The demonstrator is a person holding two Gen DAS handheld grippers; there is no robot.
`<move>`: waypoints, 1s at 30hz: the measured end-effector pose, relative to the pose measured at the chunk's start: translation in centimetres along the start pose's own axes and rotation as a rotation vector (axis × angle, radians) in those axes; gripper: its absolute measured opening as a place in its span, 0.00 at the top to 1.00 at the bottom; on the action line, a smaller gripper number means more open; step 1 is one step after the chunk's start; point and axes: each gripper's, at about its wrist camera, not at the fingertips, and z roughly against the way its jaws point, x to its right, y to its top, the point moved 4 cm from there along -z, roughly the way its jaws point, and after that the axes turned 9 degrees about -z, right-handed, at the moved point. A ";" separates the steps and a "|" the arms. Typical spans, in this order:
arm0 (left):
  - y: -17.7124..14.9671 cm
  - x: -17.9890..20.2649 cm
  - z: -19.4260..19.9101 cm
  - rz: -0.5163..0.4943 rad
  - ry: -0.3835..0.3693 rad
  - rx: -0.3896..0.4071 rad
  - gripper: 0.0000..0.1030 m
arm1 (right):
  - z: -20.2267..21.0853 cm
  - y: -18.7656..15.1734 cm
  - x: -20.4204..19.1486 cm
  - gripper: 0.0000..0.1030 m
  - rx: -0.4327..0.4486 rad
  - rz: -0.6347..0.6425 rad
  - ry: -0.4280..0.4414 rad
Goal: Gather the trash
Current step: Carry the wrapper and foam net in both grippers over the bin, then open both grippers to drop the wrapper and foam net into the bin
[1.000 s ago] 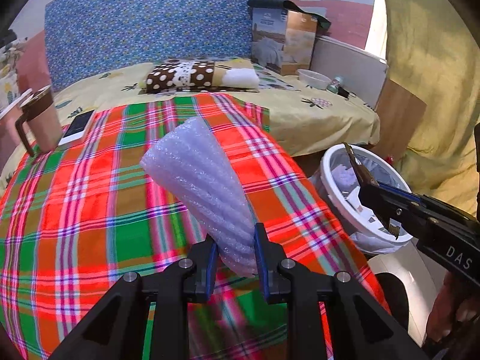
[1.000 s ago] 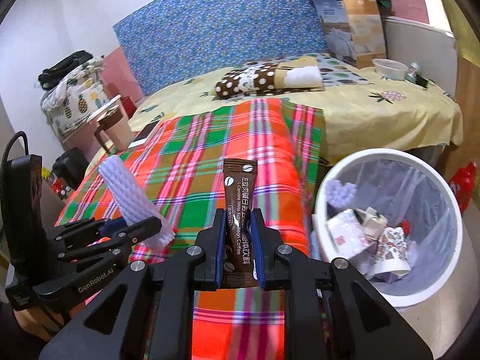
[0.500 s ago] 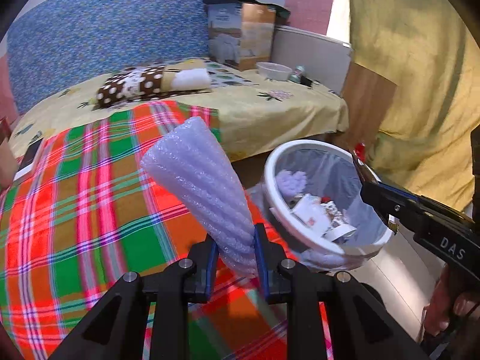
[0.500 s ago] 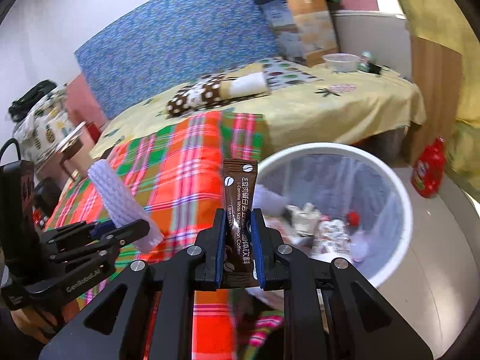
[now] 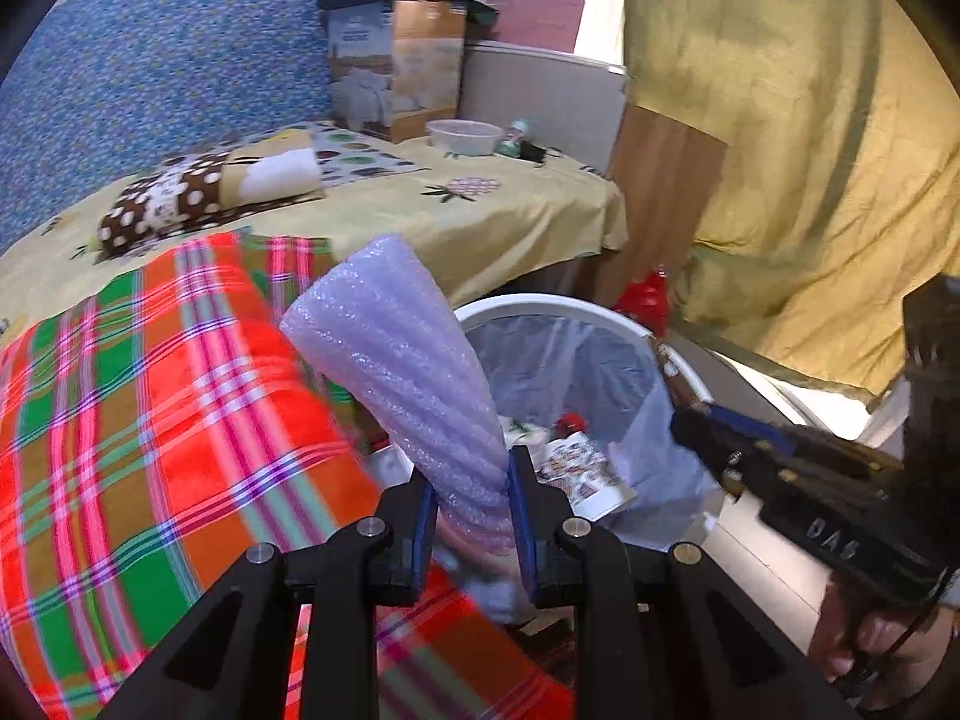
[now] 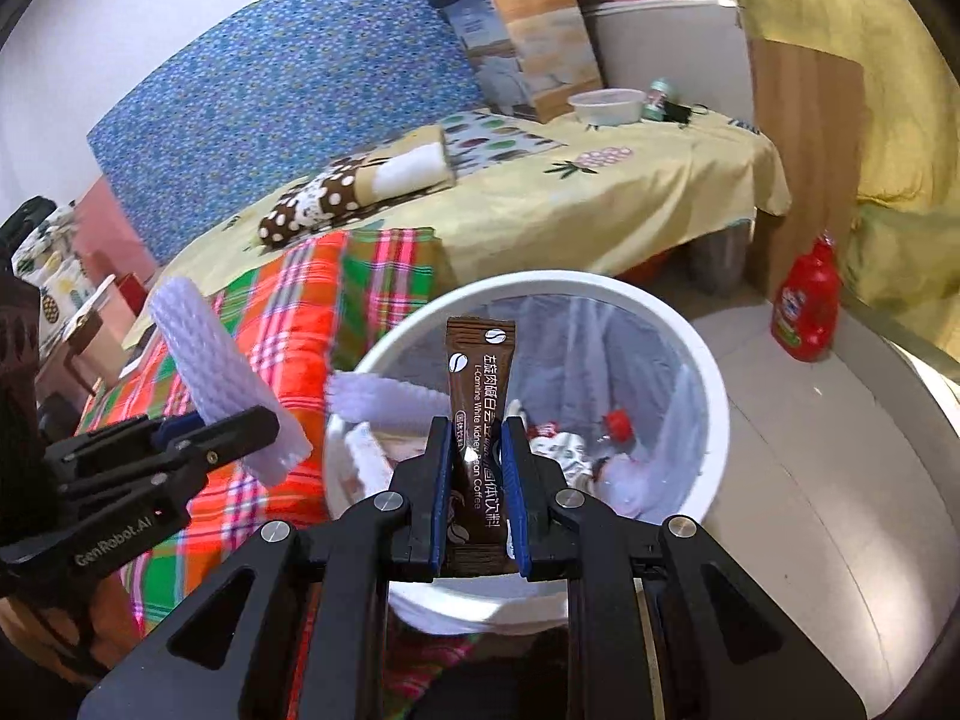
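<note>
My left gripper [image 5: 469, 483] is shut on a white foam net sleeve [image 5: 402, 354], held upright at the edge of the plaid blanket, left of the bin. It also shows in the right wrist view [image 6: 222, 384]. My right gripper [image 6: 475, 456] is shut on a brown coffee sachet [image 6: 479, 396], held upright over the near rim of the white trash bin [image 6: 708, 372]. The bin [image 5: 564, 305] has a clear liner and holds paper scraps, a foam piece and a red cap. The right gripper also shows in the left wrist view [image 5: 684, 396].
A red-green plaid blanket [image 5: 150, 396] covers the bed's near part; a yellow sheet [image 5: 510, 210] lies beyond with a dotted pillow [image 5: 198, 198], a box and a bowl. A red bottle [image 6: 807, 306] stands on the floor right of the bin. A yellow curtain [image 5: 810, 150] hangs at the right.
Both grippers have swung right from over the blanket toward the bin. The sachet now hangs over the bin's near rim and the foam sleeve is beside the bin.
</note>
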 end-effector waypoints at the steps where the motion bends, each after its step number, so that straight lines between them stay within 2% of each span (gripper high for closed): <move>1: 0.3 0.3 -0.4 -0.006 -0.014 0.001 0.78 | -0.1 0.0 0.3 0.82 -0.002 -0.005 -0.005; 11: 1.9 2.8 -3.7 -0.043 -0.103 -0.021 0.77 | -0.8 0.4 2.1 0.81 -0.024 -0.024 -0.040; 13: 2.1 3.0 -4.1 -0.050 -0.107 -0.024 0.74 | -1.1 0.4 2.4 0.79 -0.032 -0.024 -0.051; 15: 2.2 3.1 -4.5 -0.048 -0.108 -0.026 0.69 | -1.5 0.4 2.6 0.70 -0.043 -0.023 -0.064; 17: 2.1 3.0 -4.8 -0.042 -0.098 -0.031 0.67 | -1.5 0.4 2.7 0.56 -0.042 -0.026 -0.063; 18: 2.1 2.9 -4.8 -0.040 -0.098 -0.031 0.67 | -1.4 0.4 2.7 0.54 -0.040 -0.025 -0.058; 30: 1.5 1.1 -3.4 0.005 -0.068 -0.007 0.67 | -0.1 0.7 2.2 0.53 -0.006 -0.025 -0.055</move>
